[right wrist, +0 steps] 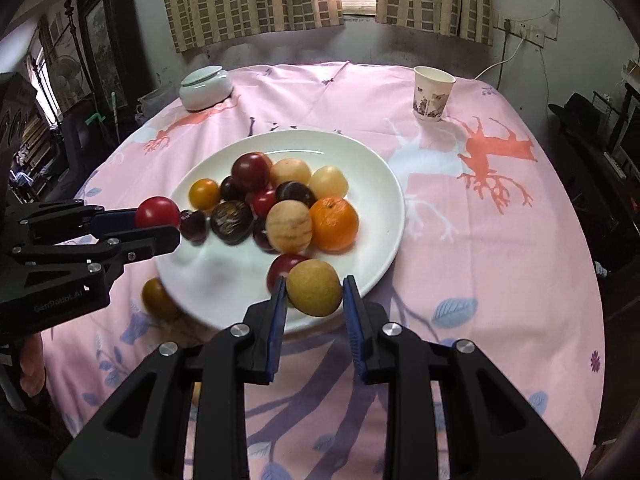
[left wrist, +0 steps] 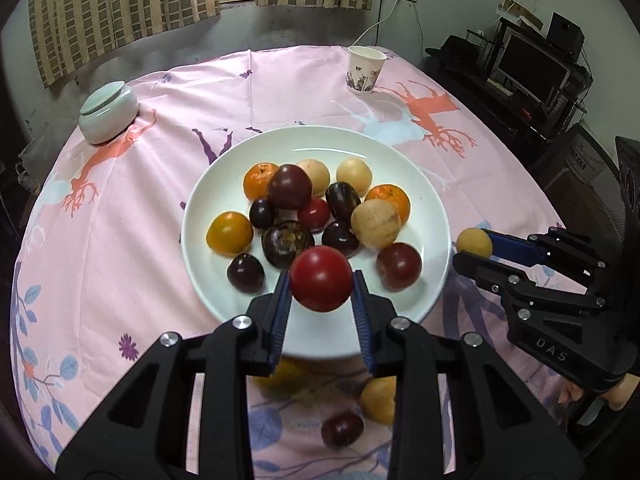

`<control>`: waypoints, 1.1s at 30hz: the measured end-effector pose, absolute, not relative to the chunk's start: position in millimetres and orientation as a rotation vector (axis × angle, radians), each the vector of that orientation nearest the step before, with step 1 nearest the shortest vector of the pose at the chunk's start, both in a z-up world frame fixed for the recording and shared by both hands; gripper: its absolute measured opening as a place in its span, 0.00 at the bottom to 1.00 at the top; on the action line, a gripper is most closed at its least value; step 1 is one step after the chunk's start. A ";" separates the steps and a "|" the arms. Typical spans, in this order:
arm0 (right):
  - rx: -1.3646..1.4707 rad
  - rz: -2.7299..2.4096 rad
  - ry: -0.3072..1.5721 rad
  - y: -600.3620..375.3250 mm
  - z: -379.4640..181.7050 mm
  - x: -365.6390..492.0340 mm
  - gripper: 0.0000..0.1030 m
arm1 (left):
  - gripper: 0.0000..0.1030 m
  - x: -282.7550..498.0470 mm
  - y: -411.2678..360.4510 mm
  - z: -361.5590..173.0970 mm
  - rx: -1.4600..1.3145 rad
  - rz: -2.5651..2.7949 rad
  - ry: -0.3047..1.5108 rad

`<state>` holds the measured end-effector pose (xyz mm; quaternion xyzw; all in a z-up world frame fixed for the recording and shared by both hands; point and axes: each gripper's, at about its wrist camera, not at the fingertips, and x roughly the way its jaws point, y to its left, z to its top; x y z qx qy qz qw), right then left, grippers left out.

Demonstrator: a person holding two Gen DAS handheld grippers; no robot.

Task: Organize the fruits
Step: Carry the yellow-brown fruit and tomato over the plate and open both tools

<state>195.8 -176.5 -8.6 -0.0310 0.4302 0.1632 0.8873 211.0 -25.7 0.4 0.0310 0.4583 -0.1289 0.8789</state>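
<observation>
My left tool (left wrist: 321, 285) pinches a round red fruit (left wrist: 321, 278), my right tool (right wrist: 314, 294) a tan round fruit (right wrist: 314, 287), both carried toward the white plate (left wrist: 424, 216) for grouping.

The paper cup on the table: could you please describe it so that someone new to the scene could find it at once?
Start from the round table under the pink tablecloth, with the big white plate of fruit in its middle. Look past the plate toward the curtained window, to the far right. There the paper cup stands upright and alone; unlike the squat lidded pale jar at the far left, it is tall, open-topped and printed with a dark pattern.
</observation>
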 end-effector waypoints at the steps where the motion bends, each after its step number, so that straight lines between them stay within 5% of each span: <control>1: -0.066 0.331 0.900 -177.0 -11.9 205.0 0.27 | 0.30 217.9 -27.9 -3.6 0.067 -0.266 0.970; 10: -0.069 0.318 0.916 -179.0 -28.4 238.7 0.28 | 0.31 246.8 -37.0 -26.2 0.058 -0.264 1.033; 12: -0.077 0.309 0.903 -177.9 -26.6 239.2 0.50 | 0.58 249.9 -34.6 -23.5 0.042 -0.258 1.024; 13: -0.079 0.300 0.889 -178.3 -24.1 237.6 0.56 | 0.63 248.9 -31.9 -19.8 0.029 -0.257 1.005; 19: -0.054 0.311 0.872 -182.2 -7.0 219.3 0.57 | 0.66 227.5 -9.2 5.6 -0.013 -0.233 0.928; 23: 0.010 0.354 0.886 -185.6 -3.6 183.2 0.57 | 0.82 185.5 12.7 11.2 -0.016 -0.178 0.863; 33: 0.035 0.428 0.990 -161.8 -41.1 117.2 0.57 | 0.83 129.9 58.0 -34.1 -0.058 -0.088 0.917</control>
